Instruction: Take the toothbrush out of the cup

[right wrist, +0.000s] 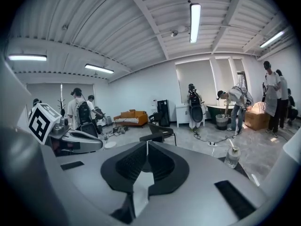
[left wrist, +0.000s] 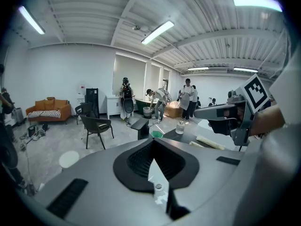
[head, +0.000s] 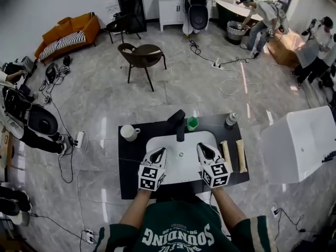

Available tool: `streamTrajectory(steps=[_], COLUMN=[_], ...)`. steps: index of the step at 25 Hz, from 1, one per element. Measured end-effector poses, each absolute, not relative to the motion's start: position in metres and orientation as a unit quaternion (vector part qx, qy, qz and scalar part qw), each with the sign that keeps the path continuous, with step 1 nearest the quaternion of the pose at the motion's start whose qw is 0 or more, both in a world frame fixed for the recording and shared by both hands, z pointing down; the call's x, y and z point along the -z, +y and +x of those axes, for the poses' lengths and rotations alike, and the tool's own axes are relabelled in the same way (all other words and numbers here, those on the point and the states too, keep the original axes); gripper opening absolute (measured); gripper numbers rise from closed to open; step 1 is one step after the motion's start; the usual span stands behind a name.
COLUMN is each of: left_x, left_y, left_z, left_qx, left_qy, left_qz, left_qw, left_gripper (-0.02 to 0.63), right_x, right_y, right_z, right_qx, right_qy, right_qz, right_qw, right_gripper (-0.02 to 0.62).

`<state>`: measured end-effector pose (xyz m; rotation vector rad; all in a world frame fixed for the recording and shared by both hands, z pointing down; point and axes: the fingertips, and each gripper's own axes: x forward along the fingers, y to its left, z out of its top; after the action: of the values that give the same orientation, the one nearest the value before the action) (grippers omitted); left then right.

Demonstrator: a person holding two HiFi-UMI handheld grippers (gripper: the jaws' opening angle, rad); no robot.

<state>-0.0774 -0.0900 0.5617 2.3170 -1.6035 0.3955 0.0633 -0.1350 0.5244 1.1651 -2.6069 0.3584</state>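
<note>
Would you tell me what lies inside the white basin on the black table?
Only its round drain shows in the white basin; the left gripper and right gripper hang over it and cover parts of its floor.

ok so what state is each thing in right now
left gripper: shut, empty, over the sink
right gripper: shut, empty, over the sink
green cup: upright beside the faucet, contents too small to tell
white mug: upright, left of the sink
bottle: upright, at the table's far right corner
two beige rolls: lying flat, right of the sink
faucet: no water seen running
</note>
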Motion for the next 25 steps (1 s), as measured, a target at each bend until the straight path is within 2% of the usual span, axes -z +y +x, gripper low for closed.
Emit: streamTrajectory(steps=[25], left_x=[-0.552], left_y=[-0.072], left_z=[-0.096], left_qx=[-0.125], left_qy=[-0.551], left_qz=[0.814], left_qw=[0.137], left_gripper=[0.011], right_x=[-0.521], right_y=[-0.106], right_z=[0.04], right_qx=[-0.111], right_qy=[-0.898], right_qz=[0.397], right_qw=[0.155], right_gripper=[0.041])
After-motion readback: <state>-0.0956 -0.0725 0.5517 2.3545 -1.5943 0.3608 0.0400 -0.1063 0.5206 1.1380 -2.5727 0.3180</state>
